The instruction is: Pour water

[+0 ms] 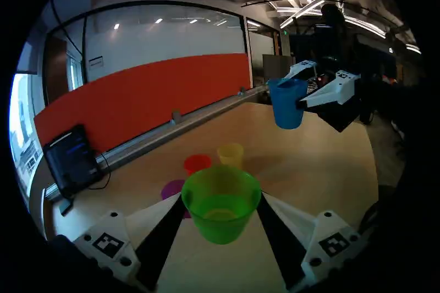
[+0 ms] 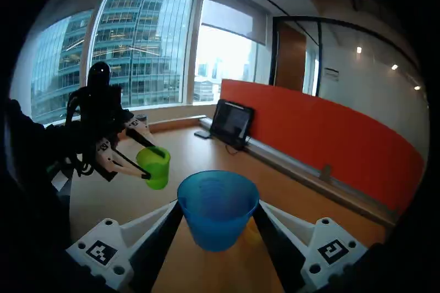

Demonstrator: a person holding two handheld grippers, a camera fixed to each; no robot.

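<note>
looking along the left gripper view, the left gripper (image 1: 221,202) sits low in the middle of the frame, its two fingers pressing on either side of a green cup (image 1: 220,230). the cup is upright with its mouth open to the camera, and a pale patch shows at its bottom; whether that is water i cannot tell. just beyond it on the wooden table (image 1: 330,155) stand a red cup (image 1: 197,162) and a yellow cup (image 1: 231,153), close together, with a purple thing (image 1: 172,187) partly hidden behind the left-hand finger. in the upper right the right gripper (image 1: 295,93) pinches a blue cup (image 1: 286,111), held roughly upright above the table. an orange panel (image 1: 148,95) runs along the table's far edge, and a dark screen (image 1: 71,161) leans near it at the left of the frame.

in the right gripper view, the right gripper (image 2: 218,205) is low in the middle, its fingers closed on both sides of the blue cup (image 2: 217,232), which is upright over the table (image 2: 209,155). at the left of the frame the left gripper (image 2: 152,162) clamps the green cup (image 2: 157,175), carried by a person (image 2: 33,155) who shows dark. the two cups are well apart. the dark screen (image 2: 234,122) stands near the middle by the orange panel (image 2: 341,144), and tall windows (image 2: 137,45) take up the upper left.
</note>
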